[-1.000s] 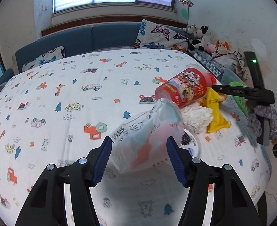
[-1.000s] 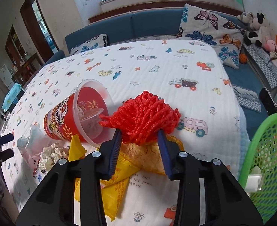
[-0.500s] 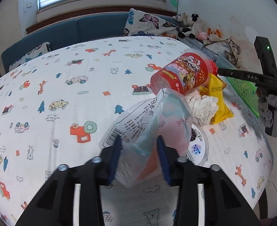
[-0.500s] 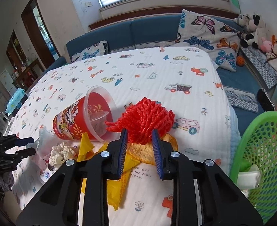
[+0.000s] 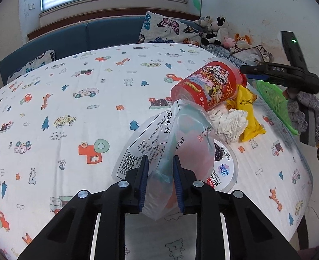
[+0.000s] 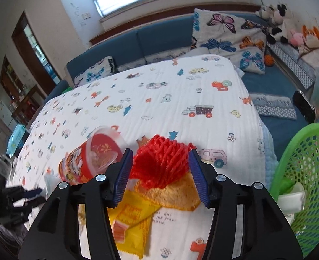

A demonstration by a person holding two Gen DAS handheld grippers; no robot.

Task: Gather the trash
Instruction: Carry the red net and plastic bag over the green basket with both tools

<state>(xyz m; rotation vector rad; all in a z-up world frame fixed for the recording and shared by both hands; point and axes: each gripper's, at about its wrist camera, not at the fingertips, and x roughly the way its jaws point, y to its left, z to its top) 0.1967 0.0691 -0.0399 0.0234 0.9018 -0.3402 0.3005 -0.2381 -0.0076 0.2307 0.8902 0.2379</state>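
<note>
Patterned white tablecloth (image 5: 77, 117) covers the table, blue sofa and butterfly cushions behind; the trash sits clustered toward our right-hand edge.

Left gripper (image 5: 159, 182): a second ago its fingers stood wide on either side of the clear plastic bag (image 5: 181, 134); now we have them pinched tight on the bag's lower fold. The bag looks bunched and partly raised off the cloth, its upper part leaning toward the red snack cup (image 5: 211, 86). We judge this piece secured and ready to carry.

Right gripper (image 6: 160, 173): the reverse. Half a second ago its fingers were squeezing the red mesh net (image 6: 161, 162); now they are spread, clear of the net on both sides. The net rests on the orange cloth (image 6: 174, 197), over the yellow wrapper (image 6: 133, 221). So that grasp is let go, or being retaken; we cannot tell which.

Green basket (image 6: 311, 173) stands just to the right, already holding some white scraps. Crumpled tissue (image 5: 230, 123) and foil lid (image 5: 226, 171) remain on the cloth.
</note>
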